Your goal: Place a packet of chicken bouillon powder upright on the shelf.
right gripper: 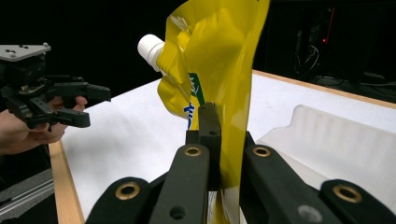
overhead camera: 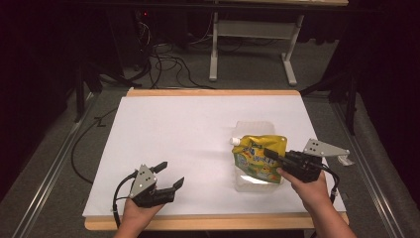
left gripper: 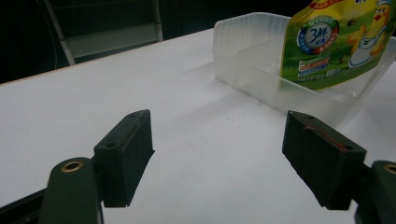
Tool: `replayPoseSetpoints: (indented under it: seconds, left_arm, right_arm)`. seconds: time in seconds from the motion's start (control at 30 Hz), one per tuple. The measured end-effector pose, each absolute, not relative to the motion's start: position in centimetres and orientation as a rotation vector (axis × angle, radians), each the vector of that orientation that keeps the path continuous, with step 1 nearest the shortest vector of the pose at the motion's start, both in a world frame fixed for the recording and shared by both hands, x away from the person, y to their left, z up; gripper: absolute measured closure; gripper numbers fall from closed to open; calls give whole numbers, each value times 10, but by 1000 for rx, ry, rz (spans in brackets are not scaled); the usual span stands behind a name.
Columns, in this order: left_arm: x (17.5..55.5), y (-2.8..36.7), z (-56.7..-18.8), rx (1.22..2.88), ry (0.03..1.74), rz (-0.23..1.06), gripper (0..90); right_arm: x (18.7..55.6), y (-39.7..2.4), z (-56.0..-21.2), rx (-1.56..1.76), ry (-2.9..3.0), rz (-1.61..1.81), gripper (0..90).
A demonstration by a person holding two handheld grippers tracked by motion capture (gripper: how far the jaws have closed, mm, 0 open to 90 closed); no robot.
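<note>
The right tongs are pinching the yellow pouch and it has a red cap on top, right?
Not quite. The cap is white, not red; the right gripper view shows it. The right tongs do pinch the yellow pouch.

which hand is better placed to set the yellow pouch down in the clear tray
Right. The right gripper is already shut on the yellow spout pouch, holding it over the clear plastic tray. The left gripper sits open and empty, well away from it.

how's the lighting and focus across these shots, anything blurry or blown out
High view: white table sheet bright, surroundings dark. Left gripper view: near jaws soft, clear tray slightly overexposed. Right gripper view: yellow pouch, clamped in the right hand-held gripper, lit against a black background.
</note>
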State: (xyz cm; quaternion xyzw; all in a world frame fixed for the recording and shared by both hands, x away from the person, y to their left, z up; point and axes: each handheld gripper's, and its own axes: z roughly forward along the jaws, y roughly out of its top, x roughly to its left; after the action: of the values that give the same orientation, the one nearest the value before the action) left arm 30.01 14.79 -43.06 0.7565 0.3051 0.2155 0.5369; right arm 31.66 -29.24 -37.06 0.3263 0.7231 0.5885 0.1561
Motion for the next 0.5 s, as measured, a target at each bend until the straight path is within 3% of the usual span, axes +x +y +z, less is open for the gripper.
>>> replayPoseSetpoints:
  seconds: [0.5]
  left_arm:
    - [300,146,-431,1809,718,510,249]
  right_arm:
    - [316,-302,-390,978,2041,1709,898]
